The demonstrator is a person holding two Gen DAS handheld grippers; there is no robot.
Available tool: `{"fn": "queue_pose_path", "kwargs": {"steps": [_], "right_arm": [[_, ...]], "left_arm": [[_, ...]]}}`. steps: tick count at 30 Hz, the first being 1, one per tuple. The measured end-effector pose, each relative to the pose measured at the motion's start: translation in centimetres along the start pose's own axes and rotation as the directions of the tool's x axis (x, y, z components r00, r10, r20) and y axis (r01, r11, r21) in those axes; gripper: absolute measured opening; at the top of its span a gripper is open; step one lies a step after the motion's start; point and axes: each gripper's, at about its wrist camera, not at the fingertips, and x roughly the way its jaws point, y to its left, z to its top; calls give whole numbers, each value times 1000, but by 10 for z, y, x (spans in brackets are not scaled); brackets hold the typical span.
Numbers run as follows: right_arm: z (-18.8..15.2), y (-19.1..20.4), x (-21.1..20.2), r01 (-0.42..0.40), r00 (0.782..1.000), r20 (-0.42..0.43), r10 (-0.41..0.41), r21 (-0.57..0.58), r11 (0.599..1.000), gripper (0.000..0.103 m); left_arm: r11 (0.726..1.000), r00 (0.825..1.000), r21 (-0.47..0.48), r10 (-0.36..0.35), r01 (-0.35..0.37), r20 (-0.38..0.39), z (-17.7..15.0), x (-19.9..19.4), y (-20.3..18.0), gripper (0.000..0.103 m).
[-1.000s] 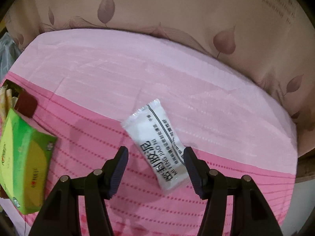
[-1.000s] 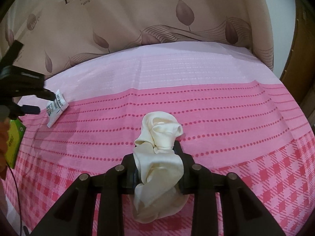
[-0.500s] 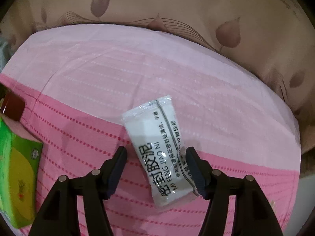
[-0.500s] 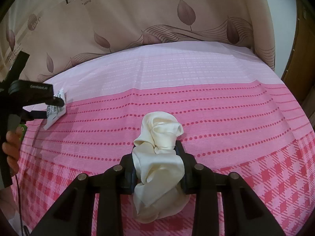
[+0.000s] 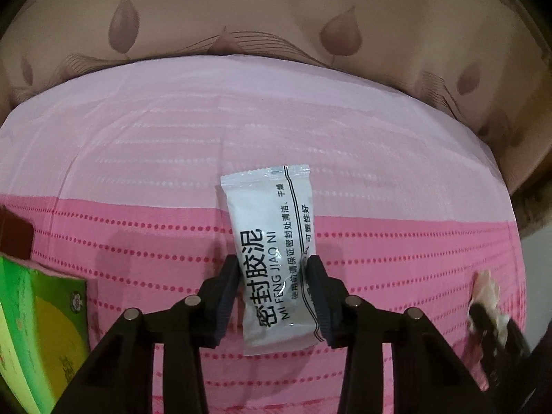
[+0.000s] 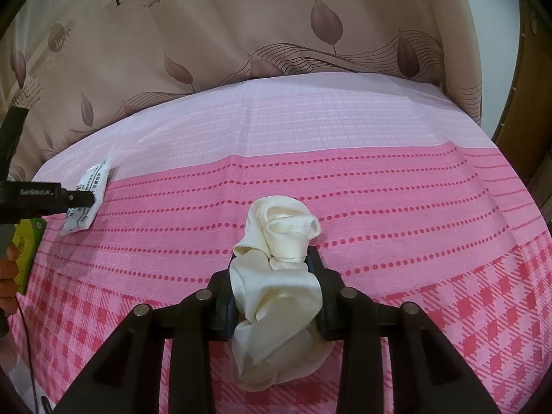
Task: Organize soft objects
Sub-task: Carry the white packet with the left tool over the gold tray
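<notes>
A white sachet with black Chinese print (image 5: 272,248) stands lengthwise between the fingers of my left gripper (image 5: 272,265), which is shut on its sides. The sachet also shows at the far left of the right wrist view (image 6: 88,195), held just above the pink cloth by the left gripper (image 6: 81,200). My right gripper (image 6: 274,265) is shut on a bunched cream satin cloth (image 6: 276,276) that bulges out above and below the fingers. That cloth and the right gripper show at the right edge of the left wrist view (image 5: 488,293).
A pink checked and dotted tablecloth (image 6: 379,189) covers the table. A green tissue box (image 5: 31,331) lies at the left, with a dark brown object (image 5: 15,238) behind it. A beige leaf-print curtain (image 6: 276,27) hangs behind the table. A wooden door frame (image 6: 528,103) stands at the right.
My left gripper has closed from open onto the white sachet and turned it straight between the fingers. The right gripper has kept its hold on the cream cloth with little movement.
</notes>
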Motion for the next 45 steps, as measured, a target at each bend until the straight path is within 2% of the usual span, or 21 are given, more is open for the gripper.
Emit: {"fn": "queue_pose_path", "kwargs": {"steps": [4,5,9,12,14,16,20,24,31,40,45], "right_arm": [[0,0,0,2,1000,0,-2,-1,1000,32],[0,0,0,1,1000,0,-1,-1,1000,32],[0,0,0,1,1000,0,-1,-1,1000,33],[0,0,-1,0,1000,0,0,0,1000,34],[0,0,-1,-3,1000,0,3,2,1000,34],[0,0,-1,-4,1000,0,4,2,1000,34],[0,0,-1,-2,1000,0,2,1,1000,34],[0,0,-1,1,1000,-1,-1,-2,1000,34],[2,2,1,16,1000,-3,-16,-14,1000,34],[1,5,0,36,999,-5,-36,-29,999,34],[0,6,0,44,999,-5,-45,-36,998,34]], "left_arm": [[1000,1000,12,-6,6,10,0,1,3,44],[1000,1000,7,3,-3,13,1,2,3,44],[999,999,-15,49,-48,21,3,6,-3,57],[995,995,40,95,-97,35,1,11,-14,59],[988,991,91,123,-128,52,-1,12,-22,59],[985,990,118,119,-127,68,-4,11,-24,56],[987,993,114,103,-110,63,-3,9,-19,53],[983,989,124,129,-137,72,-7,5,-19,52],[980,987,137,131,-142,88,-14,-8,-20,52],[965,980,210,127,-158,155,-38,-51,-31,52],[966,980,214,112,-146,165,-49,-73,-24,51]]}}
